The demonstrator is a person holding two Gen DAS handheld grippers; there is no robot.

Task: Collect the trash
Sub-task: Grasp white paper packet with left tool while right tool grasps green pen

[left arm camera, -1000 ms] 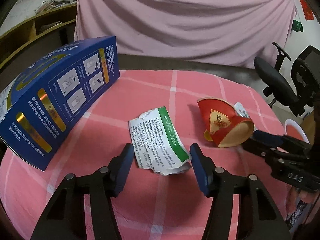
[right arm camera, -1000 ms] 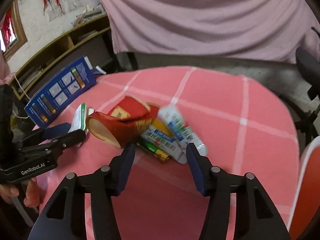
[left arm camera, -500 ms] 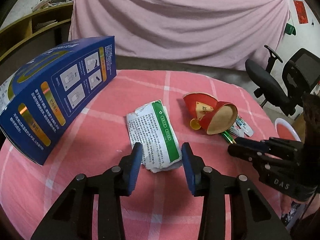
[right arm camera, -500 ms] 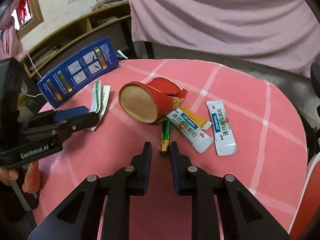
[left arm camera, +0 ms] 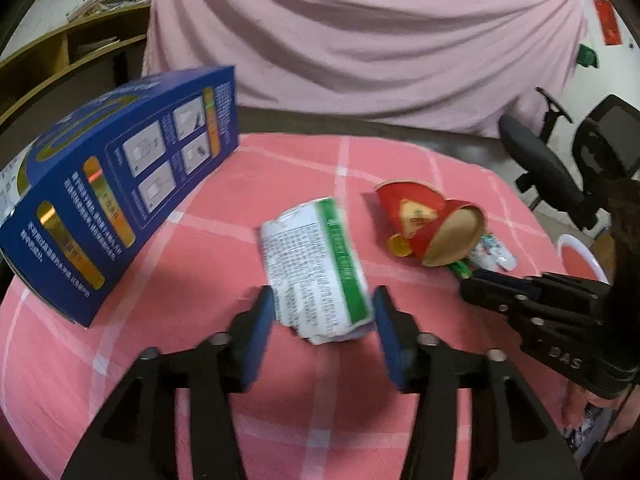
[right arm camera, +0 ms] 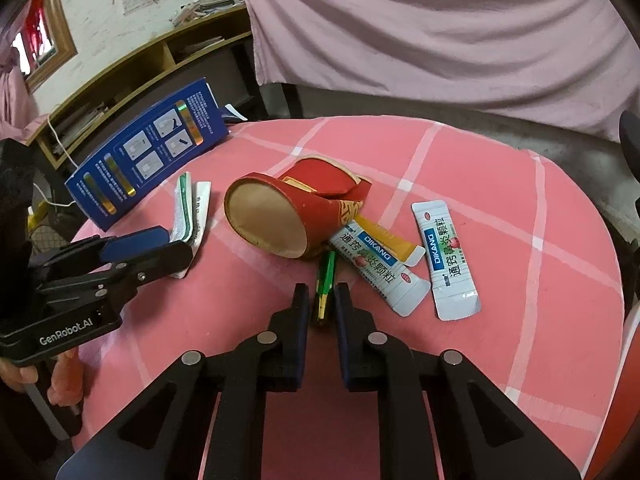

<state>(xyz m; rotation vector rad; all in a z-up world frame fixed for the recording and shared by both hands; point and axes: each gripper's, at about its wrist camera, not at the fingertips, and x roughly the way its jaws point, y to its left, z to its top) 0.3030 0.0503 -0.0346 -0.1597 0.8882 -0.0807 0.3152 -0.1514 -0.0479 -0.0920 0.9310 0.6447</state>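
Observation:
A crumpled white-and-green packet (left arm camera: 316, 264) lies on the pink checked tablecloth (left arm camera: 240, 380). My left gripper (left arm camera: 322, 300) straddles its near end; the jaws are opening, pads close beside it without pressing. To the right lies a crushed red paper cup (right arm camera: 296, 208) on its side. In front of the cup a thin green stick sachet (right arm camera: 326, 276) sits between the pads of my right gripper (right arm camera: 322, 296), which is shut on it. Two white sachets (right arm camera: 376, 268) (right arm camera: 448, 256) and a yellow one (right arm camera: 384, 236) lie beside it.
A large blue box (left arm camera: 120, 200) stands on the table's left side. A black office chair (left arm camera: 560, 160) and a white-rimmed round container (left arm camera: 580, 256) are beyond the right edge. Wooden shelves (right arm camera: 140, 68) and a pink curtain (left arm camera: 360, 40) are behind the table.
The right jaws closed from wide open onto the green stick sachet. The left jaws narrowed around the packet, then widened a little. The cup now lies clear of the sachets.

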